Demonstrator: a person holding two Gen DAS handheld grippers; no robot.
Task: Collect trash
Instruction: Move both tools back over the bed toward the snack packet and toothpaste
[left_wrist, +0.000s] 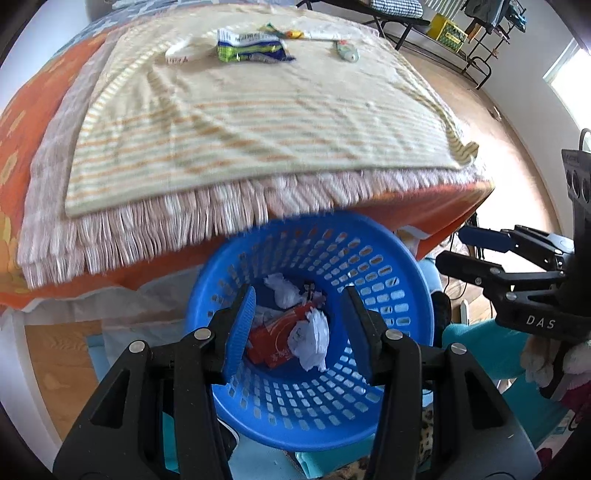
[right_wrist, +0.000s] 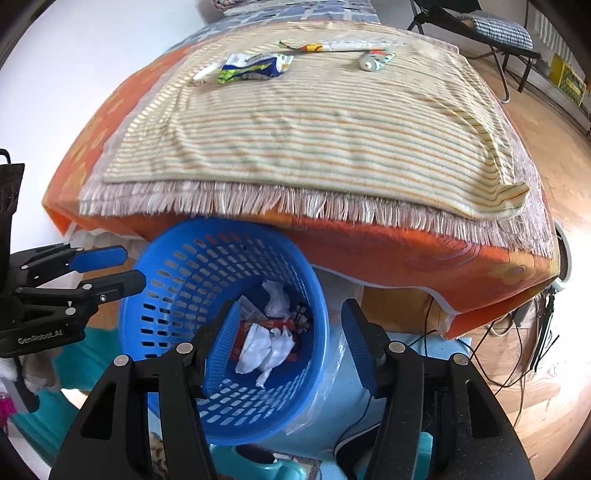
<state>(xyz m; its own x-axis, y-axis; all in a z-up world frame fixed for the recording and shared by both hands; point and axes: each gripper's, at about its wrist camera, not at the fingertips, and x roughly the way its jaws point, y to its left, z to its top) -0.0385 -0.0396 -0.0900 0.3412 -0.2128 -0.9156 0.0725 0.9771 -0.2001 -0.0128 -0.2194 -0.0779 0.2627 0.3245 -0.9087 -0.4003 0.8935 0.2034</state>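
A striped cloth (right_wrist: 303, 136) covers the bed, with a wrapper (right_wrist: 255, 68) and tube (right_wrist: 376, 59) lying at its far end. Both the left gripper (left_wrist: 299, 328) and right gripper (right_wrist: 288, 347) hang spread and empty over the blue basket (left_wrist: 406, 288), which holds crumpled paper (right_wrist: 266, 349). Judged step: drop complete; the next move calls for reaching to the far wrapper.

Both cams sit on the tools and look steeply down, close over the blue basket (left_wrist: 314, 413) on the floor, with the bed (left_wrist: 229, 122) stretching away beyond it. Left cam hangs right above it and catches the right tool (left_wrist: 452, 249) at its right edge. Right cam sits further right, seeing the left tool (right_wrist: 123, 269) at its left edge. Both share the basket, striped blanket (right_wrist: 314, 129) and the wrappers (right_wrist: 255, 66) at the far end.
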